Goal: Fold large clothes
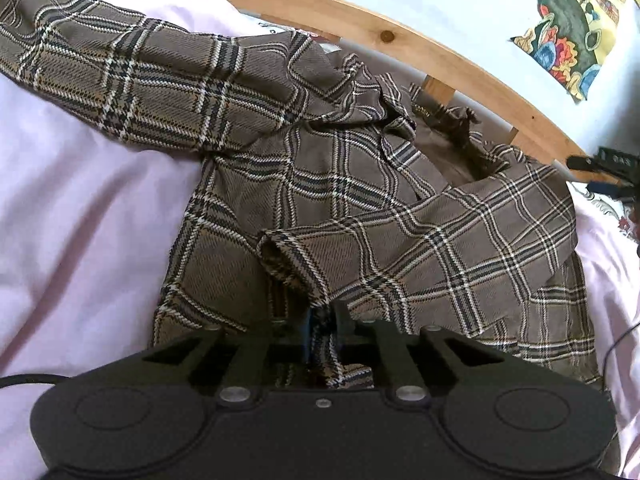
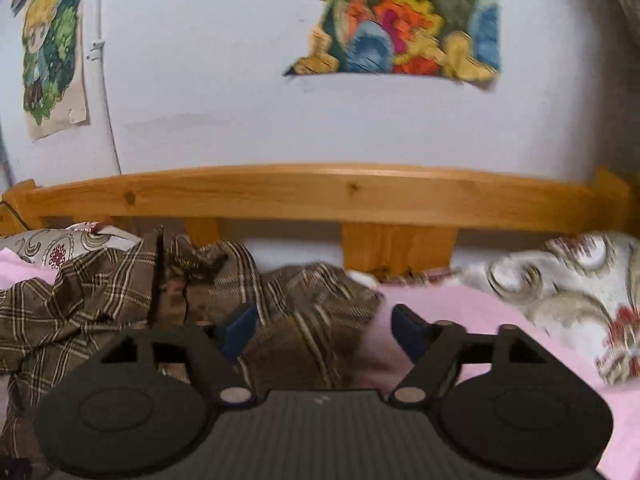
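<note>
**Supervisor:** Report risks, working left to right.

**Operator:** The plaid jacket (image 1: 340, 184) lies spread on the pink sheet (image 1: 80, 208), just in front of the wooden bed rail (image 1: 384, 36). One sleeve (image 1: 132, 76) runs out to the left of the jacket body; the other sleeve (image 1: 400, 248) is folded across its front. My left gripper (image 1: 322, 336) is pressed together, pinching a fold of the jacket's near hem. I judge that pinch narrow: a fast pull could slip the cloth out, or lift only the top layer and leave the layer beneath behind. The outstretched sleeve could also drag and bunch.

**Supervisor:** And the right side?

**Operator:** My right gripper (image 2: 320, 332) is spread wide over the jacket's right edge, gripping nothing that I can see. The view is blurred, so I cannot tell whether the fingers touch the cloth. The pink sheet shows between the fingers beside the jacket edge, so closing here may catch the sheet with it.

**Supervisor:** Obstructions?

**Operator:** The bed rail stands close behind the jacket and limits any far-side fold. A patterned pillow (image 2: 580, 300) lies right of the jacket, near the rail. A poster (image 2: 404, 20) hangs on the wall above the rail, clear of the work.
</note>
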Demonstrator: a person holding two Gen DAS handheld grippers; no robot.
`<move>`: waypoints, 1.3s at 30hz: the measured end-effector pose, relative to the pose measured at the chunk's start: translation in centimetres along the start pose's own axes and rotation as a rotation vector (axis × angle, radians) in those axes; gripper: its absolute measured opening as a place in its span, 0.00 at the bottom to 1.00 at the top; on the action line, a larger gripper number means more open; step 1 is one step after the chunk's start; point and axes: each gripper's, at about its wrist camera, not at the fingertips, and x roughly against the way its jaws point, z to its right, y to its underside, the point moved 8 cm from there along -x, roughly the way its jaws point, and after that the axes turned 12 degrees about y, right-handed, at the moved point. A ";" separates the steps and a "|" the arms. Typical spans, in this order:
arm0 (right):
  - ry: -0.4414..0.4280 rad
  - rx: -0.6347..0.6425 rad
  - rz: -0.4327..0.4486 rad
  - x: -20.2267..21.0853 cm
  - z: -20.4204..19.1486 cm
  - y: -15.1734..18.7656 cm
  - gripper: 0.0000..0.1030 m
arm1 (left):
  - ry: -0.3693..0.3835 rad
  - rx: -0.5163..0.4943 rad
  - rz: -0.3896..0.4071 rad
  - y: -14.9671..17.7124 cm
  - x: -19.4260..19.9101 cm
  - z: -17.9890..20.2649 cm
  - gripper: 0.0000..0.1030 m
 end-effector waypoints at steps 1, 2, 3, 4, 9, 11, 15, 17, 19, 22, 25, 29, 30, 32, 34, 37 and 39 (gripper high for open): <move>-0.002 -0.008 -0.008 0.0 0.4 0.4 0.82 | -0.003 0.002 -0.004 0.0 -0.1 -0.1 0.09; -0.005 -0.020 -0.018 -0.2 1.0 0.9 0.82 | -0.010 0.002 -0.004 0.0 -0.1 -0.3 0.08; -0.006 -0.040 -0.038 -0.8 1.4 1.4 0.82 | -0.018 0.002 -0.002 0.1 0.0 -0.4 0.08; -0.009 -0.064 -0.053 -1.3 1.8 1.8 0.82 | -0.024 0.003 -0.003 0.1 0.0 -0.6 0.08; -0.070 -0.169 -0.082 -4.6 1.4 2.6 0.67 | -0.018 0.015 -0.019 0.2 0.1 -1.0 0.08; -0.079 -0.174 -0.103 -5.5 0.7 3.0 0.20 | -0.005 0.015 -0.016 0.2 0.0 -0.9 0.08; -0.018 -0.151 -0.009 -4.1 0.5 2.2 0.04 | 0.007 -0.016 0.022 0.1 0.0 -0.2 0.04; 0.032 -0.086 0.053 -3.0 0.6 1.4 0.04 | 0.004 -0.031 0.025 0.3 -0.4 0.0 0.04; 0.097 0.019 0.099 -2.8 0.3 1.1 0.03 | -0.011 -0.051 0.004 0.8 -1.3 -0.1 0.04; 0.137 0.049 0.066 -4.3 0.0 1.9 0.04 | -0.041 -0.081 -0.007 1.3 -1.8 -0.1 0.10; 0.180 0.085 0.088 -4.2 -0.3 2.5 0.17 | -0.043 -0.076 0.009 1.0 -0.7 -0.2 0.36; 0.197 0.158 0.189 -1.5 -1.1 3.5 0.84 | -0.020 -0.052 0.038 0.4 1.8 0.1 0.65; 0.215 0.196 0.205 -1.0 -1.4 4.1 0.85 | -0.012 -0.049 0.044 0.1 2.5 0.2 0.68; 0.251 0.289 0.204 -0.9 -2.3 5.6 0.88 | -0.008 -0.040 0.061 -0.5 3.9 0.4 0.75; 0.312 0.338 0.193 -1.5 -2.7 6.7 0.92 | -0.028 -0.033 0.087 -1.1 5.6 0.1 0.82; 0.337 0.303 0.176 -2.2 -2.5 7.3 0.94 | -0.097 -0.008 0.158 -2.9 9.2 -2.0 0.88; 0.356 0.266 0.202 -1.5 -2.4 6.8 0.96 | -0.147 0.020 0.227 -4.4 11.9 -4.3 0.94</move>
